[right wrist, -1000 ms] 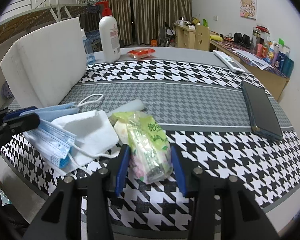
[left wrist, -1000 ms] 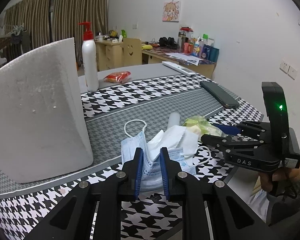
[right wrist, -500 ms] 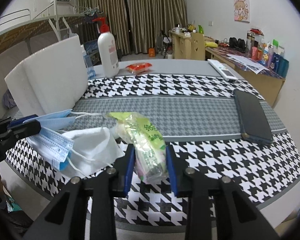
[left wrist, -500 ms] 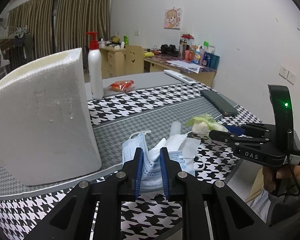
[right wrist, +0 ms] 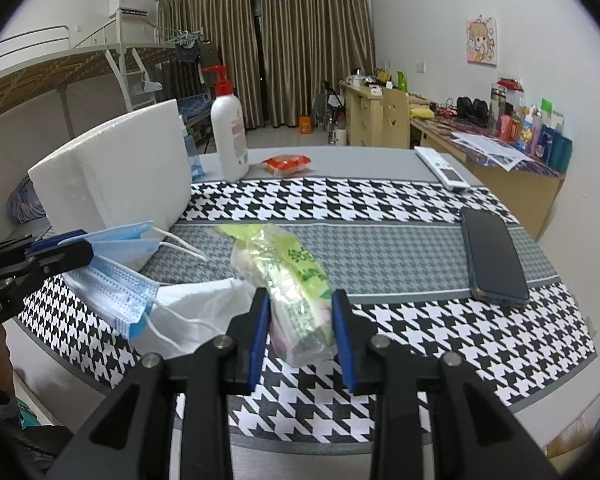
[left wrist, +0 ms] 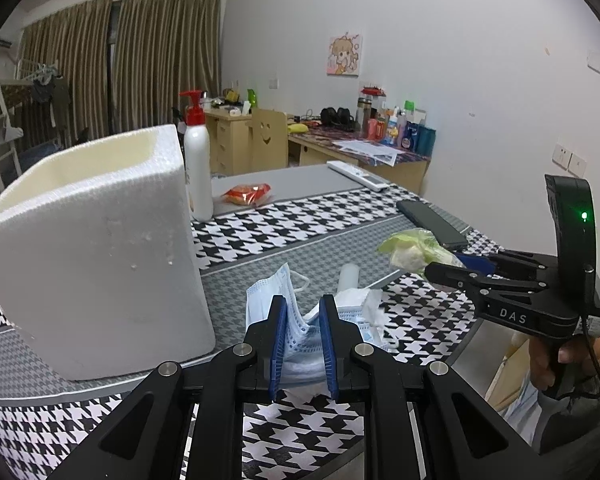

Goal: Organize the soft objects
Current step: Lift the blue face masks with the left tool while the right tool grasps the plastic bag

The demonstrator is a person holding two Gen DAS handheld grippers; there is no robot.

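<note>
- Readable writing first: the right gripper's body (left wrist: pixel 512 314) has "DAS" printed on its side, and the left one shows a cut-off "...bot.AI" at the edge of the right wrist view. The tissue pack has green print, too small for me to read. Same goes for the pink label on the pump bottle (right wrist: pixel 229 132).
- Left gripper (left wrist: pixel 303 336) is nearly closed, its blue pads pinching a bunch of blue face masks (left wrist: pixel 296 328), with a white tissue (right wrist: pixel 196 312) hanging along with them, just above the houndstooth worktop (right wrist: pixel 420 320).
- Right gripper (right wrist: pixel 300 328) has just been closing and its pads press both sides of a yellow-green tissue pack (right wrist: pixel 296 280); the pack sticks out forward past the fingertips, lifted off the worktop.
- A white foam box (left wrist: pixel 92 248) stands on the left side of the worktop, just beside the masks.
- Farther back: a red snack packet (right wrist: pixel 286 164), a white remote (right wrist: pixel 442 168), and a dark phone (right wrist: pixel 492 256) lying flat on the right.
- A small pale cylinder (left wrist: pixel 347 276) lies behind the masks.
</note>
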